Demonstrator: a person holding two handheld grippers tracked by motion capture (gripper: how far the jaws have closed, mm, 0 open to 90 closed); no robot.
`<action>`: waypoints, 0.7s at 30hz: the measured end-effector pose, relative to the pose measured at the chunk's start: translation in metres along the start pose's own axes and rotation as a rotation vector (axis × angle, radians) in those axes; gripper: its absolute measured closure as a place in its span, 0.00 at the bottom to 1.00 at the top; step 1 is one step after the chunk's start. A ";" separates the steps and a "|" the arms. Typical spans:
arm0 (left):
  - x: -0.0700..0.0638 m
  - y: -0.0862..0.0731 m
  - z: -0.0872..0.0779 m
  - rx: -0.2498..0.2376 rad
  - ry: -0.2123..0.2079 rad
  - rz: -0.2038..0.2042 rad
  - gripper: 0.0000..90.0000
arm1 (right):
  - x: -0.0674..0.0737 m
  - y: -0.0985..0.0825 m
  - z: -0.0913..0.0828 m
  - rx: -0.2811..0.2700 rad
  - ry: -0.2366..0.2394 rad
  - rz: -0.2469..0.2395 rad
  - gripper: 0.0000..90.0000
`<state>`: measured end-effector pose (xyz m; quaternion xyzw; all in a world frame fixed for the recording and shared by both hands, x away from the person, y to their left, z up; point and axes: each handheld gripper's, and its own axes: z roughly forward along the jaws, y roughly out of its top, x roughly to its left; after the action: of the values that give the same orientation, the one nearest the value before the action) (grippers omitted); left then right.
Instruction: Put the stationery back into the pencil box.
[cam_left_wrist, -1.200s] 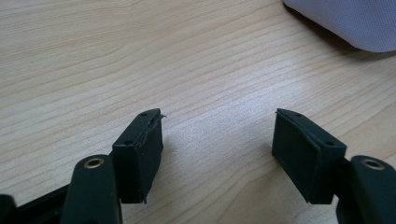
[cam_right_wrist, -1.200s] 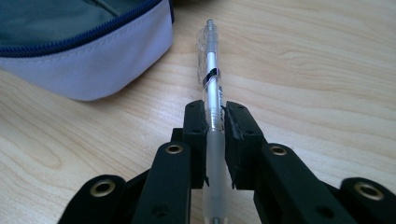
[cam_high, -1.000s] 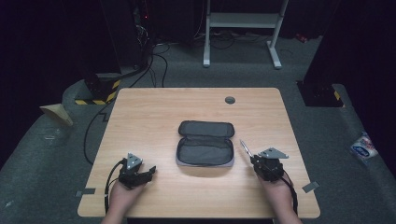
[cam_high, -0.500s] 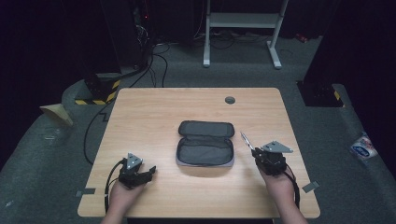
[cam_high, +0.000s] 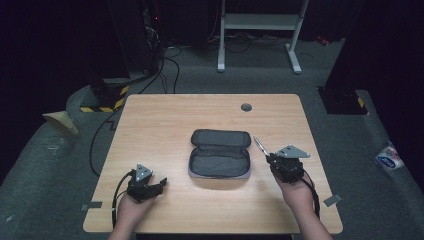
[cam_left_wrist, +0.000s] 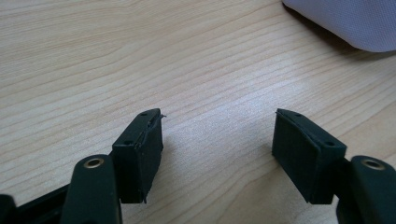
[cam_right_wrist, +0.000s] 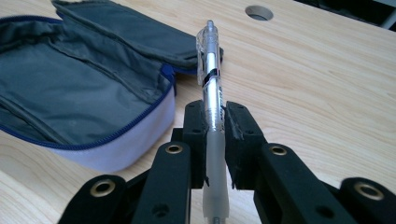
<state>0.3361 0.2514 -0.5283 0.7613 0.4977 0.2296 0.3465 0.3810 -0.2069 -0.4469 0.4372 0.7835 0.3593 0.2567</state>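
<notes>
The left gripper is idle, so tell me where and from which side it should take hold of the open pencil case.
Probably the near front wall of the pencil case, approached from its left end. The lid lies flat open behind, so that upright padded edge is the only part thin enough. The left gripper is open; the right gripper holds the pen.

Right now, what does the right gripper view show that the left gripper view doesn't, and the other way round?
Right gripper view alone: the right gripper shut on a clear pen, the open pencil case with its grey lining and blue zip, and a round hole in the table top.
Left gripper view alone: the left gripper with its jaws apart and nothing between them, over bare wood, with one pale corner of the pencil case at the top right.
Both share: the light wooden table and some part of the pencil case.
</notes>
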 end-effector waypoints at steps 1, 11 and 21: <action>0.000 0.000 0.000 0.000 -0.001 0.000 0.37 | 0.001 0.001 0.001 -0.004 0.002 -0.007 0.88; 0.000 0.000 0.000 0.001 -0.001 0.001 0.37 | 0.008 0.007 0.008 0.003 0.025 -0.025 0.88; 0.000 0.000 0.000 0.002 -0.001 0.001 0.37 | 0.019 0.013 0.022 0.021 0.054 -0.052 0.88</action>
<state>0.3362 0.2516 -0.5282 0.7620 0.4972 0.2290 0.3460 0.3937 -0.1784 -0.4518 0.4093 0.8050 0.3561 0.2401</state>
